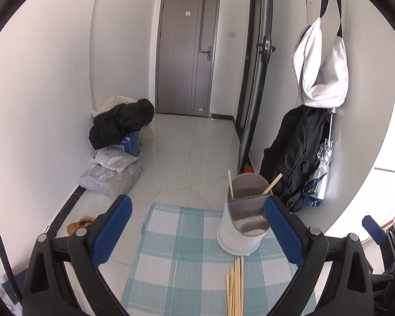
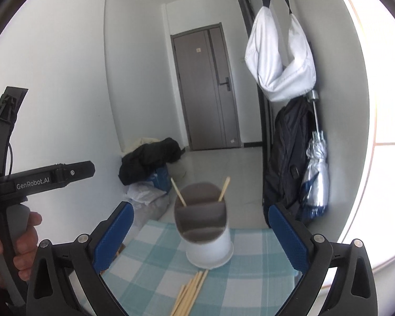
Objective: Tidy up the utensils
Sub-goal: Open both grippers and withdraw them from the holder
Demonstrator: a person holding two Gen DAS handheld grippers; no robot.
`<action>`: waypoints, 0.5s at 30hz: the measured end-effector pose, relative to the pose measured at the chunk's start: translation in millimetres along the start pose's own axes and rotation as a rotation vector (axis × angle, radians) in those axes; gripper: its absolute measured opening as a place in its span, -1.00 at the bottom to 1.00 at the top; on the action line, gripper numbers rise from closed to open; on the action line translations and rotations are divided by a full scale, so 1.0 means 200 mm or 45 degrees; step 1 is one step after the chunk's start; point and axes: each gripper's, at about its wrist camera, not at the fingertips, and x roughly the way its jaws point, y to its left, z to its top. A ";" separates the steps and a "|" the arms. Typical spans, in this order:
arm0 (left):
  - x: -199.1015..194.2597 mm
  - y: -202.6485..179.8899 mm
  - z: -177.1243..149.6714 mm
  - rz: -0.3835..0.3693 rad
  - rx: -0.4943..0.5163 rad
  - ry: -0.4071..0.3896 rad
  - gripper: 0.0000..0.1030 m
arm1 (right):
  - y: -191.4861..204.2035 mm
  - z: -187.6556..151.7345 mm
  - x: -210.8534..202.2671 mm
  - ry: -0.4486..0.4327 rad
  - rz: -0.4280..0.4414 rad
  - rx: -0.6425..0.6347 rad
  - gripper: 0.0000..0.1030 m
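Left wrist view: left gripper [image 1: 197, 226], jaws spread wide with nothing between the blue pads [image 1: 110, 230]. Loose chopsticks [image 1: 235, 287] lie on the checked cloth [image 1: 176, 263] at 6 o'clock. The white utensil holder [image 1: 241, 226] stands at 5 o'clock, just inside the right-hand pad, two chopsticks upright in its rear compartment.

Right wrist view: a hand [image 2: 23, 245] at 9 o'clock holds the other tool; right gripper [image 2: 200, 234], jaws likewise wide apart and empty, frames the holder at centre.
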 end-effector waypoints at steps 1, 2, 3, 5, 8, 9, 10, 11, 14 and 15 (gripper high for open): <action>0.01 0.00 -0.03 -0.002 -0.002 0.005 0.90 | 0.00 -0.03 0.00 0.010 -0.011 -0.005 1.00; 0.02 0.00 -0.06 0.002 0.001 0.012 0.90 | 0.00 -0.05 0.00 0.018 -0.017 -0.006 1.00; 0.03 0.00 -0.08 0.005 0.002 0.022 0.90 | 0.00 -0.08 0.01 0.033 -0.019 -0.002 1.00; 0.06 0.00 -0.13 -0.006 0.011 0.058 0.90 | -0.01 -0.13 0.02 0.075 -0.027 0.004 1.00; 0.10 0.00 -0.20 -0.011 0.015 0.089 0.90 | -0.03 -0.21 0.05 0.137 -0.040 0.009 1.00; 0.12 0.01 -0.22 -0.021 0.012 0.107 0.90 | -0.03 -0.23 0.06 0.155 -0.043 0.010 1.00; 0.14 0.01 -0.24 -0.030 0.006 0.127 0.90 | -0.04 -0.26 0.07 0.178 -0.052 0.009 1.00; 0.16 0.02 -0.25 -0.037 -0.003 0.150 0.90 | -0.05 -0.28 0.08 0.203 -0.064 0.010 1.00; 0.20 0.03 -0.31 -0.037 -0.008 0.196 0.90 | -0.08 -0.33 0.12 0.277 -0.090 0.023 1.00; 0.22 0.03 -0.33 -0.037 -0.002 0.215 0.90 | -0.09 -0.35 0.14 0.306 -0.089 0.032 0.99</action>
